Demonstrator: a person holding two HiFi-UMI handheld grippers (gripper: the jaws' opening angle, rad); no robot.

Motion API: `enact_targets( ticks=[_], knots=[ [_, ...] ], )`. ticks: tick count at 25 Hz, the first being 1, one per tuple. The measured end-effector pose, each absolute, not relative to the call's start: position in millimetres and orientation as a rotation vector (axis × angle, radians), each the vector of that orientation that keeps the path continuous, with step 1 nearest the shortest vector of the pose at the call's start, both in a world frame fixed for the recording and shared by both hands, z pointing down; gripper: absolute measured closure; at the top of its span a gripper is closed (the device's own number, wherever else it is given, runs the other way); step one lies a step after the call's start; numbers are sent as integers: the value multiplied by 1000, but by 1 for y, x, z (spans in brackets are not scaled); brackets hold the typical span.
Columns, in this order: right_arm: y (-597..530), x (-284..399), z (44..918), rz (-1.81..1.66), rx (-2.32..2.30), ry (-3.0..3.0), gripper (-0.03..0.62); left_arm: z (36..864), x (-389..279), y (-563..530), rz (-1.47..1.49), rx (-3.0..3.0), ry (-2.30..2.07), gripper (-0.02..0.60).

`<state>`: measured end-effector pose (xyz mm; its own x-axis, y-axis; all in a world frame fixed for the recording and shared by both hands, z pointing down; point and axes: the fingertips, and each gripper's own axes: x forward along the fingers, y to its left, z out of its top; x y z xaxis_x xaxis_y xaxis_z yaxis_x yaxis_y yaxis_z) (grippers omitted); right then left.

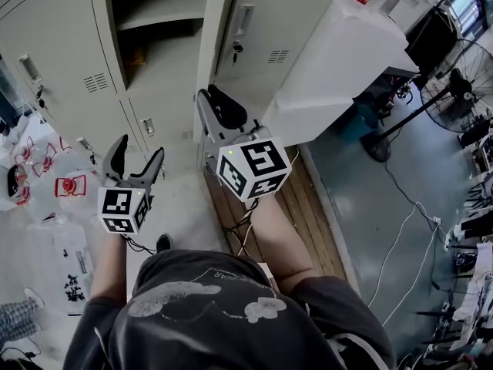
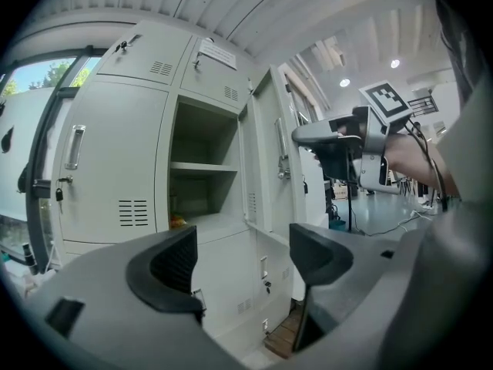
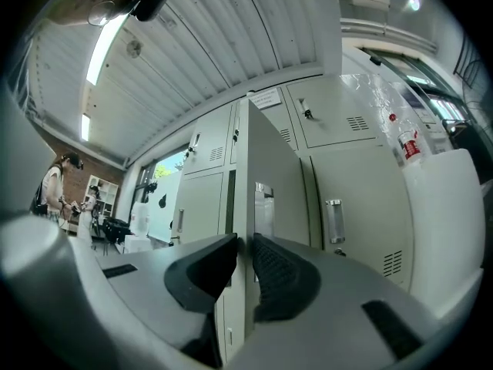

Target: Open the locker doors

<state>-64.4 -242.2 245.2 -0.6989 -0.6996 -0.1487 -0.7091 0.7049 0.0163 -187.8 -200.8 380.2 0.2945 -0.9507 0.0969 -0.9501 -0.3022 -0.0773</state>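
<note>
Locker doors, opening task: early stage, one door out, the others shut.

Item: open door (image 3: 273, 168) of the upper middle compartment (image 2: 204, 183), swung well out and seen edge-on in the right gripper view; a shelf (image 2: 202, 166) shows inside. Right gripper (image 3: 244, 245) has its jaws drawn to a narrow slit over that door's free edge and appears to pinch it. Left gripper (image 2: 243, 241) is spread wide with nothing between the jaws, apart from the cabinet and pointed at its front. Not yet done, by judgement: the left-column door (image 2: 100, 160), the lower door (image 2: 231, 276) under the open compartment and the right-hand door (image 3: 354, 206) all sit flush in their frames. Most of the task remains.
</note>
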Motion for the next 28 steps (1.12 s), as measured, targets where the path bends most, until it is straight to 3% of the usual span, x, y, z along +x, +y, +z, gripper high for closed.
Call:
enact_targets(
  ticks=[11,28],
  knots=[
    [-250,-8,248,61,-1182,2711,519,380,-146,-198,-190,-2535,1827,212],
    [-249,8,248,117,-1189,2720,512,394,-135,-166,-198,-2511,1926,212]
  ],
)
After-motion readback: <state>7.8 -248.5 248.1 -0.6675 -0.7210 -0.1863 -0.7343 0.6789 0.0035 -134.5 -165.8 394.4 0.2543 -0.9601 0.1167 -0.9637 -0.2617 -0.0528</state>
